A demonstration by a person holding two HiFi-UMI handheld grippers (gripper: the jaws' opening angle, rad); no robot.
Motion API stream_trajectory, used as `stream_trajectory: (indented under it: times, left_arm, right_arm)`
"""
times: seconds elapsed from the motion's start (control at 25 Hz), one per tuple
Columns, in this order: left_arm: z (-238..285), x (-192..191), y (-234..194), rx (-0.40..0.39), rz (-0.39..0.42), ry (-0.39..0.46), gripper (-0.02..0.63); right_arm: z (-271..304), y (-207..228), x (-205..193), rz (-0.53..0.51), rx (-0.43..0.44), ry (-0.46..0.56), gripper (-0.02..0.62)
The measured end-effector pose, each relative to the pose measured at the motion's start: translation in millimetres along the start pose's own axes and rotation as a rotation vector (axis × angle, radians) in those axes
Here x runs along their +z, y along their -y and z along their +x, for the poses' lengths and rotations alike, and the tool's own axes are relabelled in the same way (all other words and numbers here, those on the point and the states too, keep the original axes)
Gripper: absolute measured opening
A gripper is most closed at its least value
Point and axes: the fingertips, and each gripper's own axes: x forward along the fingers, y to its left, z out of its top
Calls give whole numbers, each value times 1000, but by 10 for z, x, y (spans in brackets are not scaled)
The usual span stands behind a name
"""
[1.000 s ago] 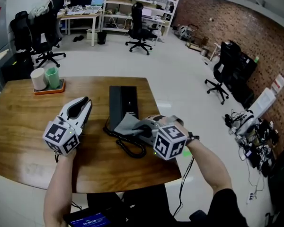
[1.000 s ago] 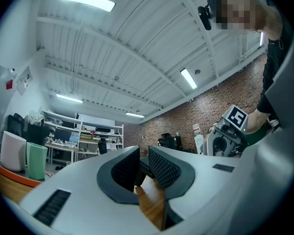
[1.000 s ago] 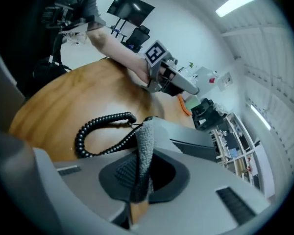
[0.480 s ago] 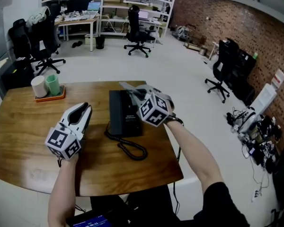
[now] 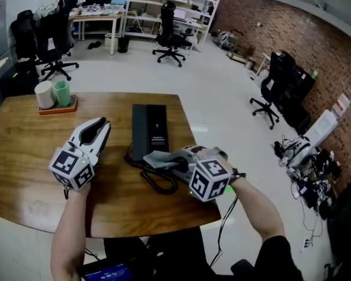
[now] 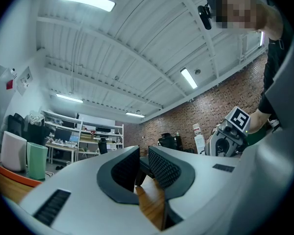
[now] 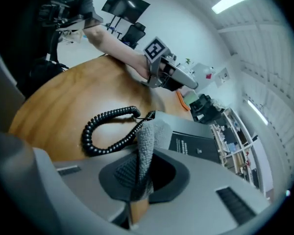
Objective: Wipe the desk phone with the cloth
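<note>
— Where is the grey cloth (image 5: pixel 155 156)?
— Clamped between the jaws of the right hand-held gripper (image 5: pixel 171 161), at the near end of the flat black desk phone (image 5: pixel 150 127), beside its coiled black cord (image 5: pixel 159 181).
— And the left hand-held gripper (image 5: pixel 98 126)?
— Jaws slightly apart, nothing between them. It is over the brown wooden desk (image 5: pixel 23 157), left of the phone and clear of it.

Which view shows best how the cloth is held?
The right gripper view: the grey cloth stands pinched between the jaws of the right gripper, with the desk phone just beyond. The head view shows it only as a grey fold over the phone's near end. The left gripper view misses it.
</note>
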Motion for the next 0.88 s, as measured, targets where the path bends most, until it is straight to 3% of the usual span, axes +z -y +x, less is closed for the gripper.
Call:
stream_trajectory:
  times: [0.08, 0.24, 0.36, 0.6, 0.88]
  left_arm:
    - [7, 4, 11, -3, 0, -2, 41]
    - [-5, -3, -11, 0, -4, 3, 41]
    - [-16, -15, -6, 0, -8, 3, 41]
    - [4, 13, 25, -4, 0, 3, 41]
    - [13, 6, -2, -2, 4, 2, 41]
  right_arm:
    - [-51, 300, -35, 57, -78, 24, 26]
    - [-49, 1482, -301, 293, -445, 46, 26]
    - [128, 1986, -498, 400, -562, 16, 26]
    - [333, 1798, -514, 319, -484, -50, 26]
    - [184, 801, -178, 161, -308, -35, 26]
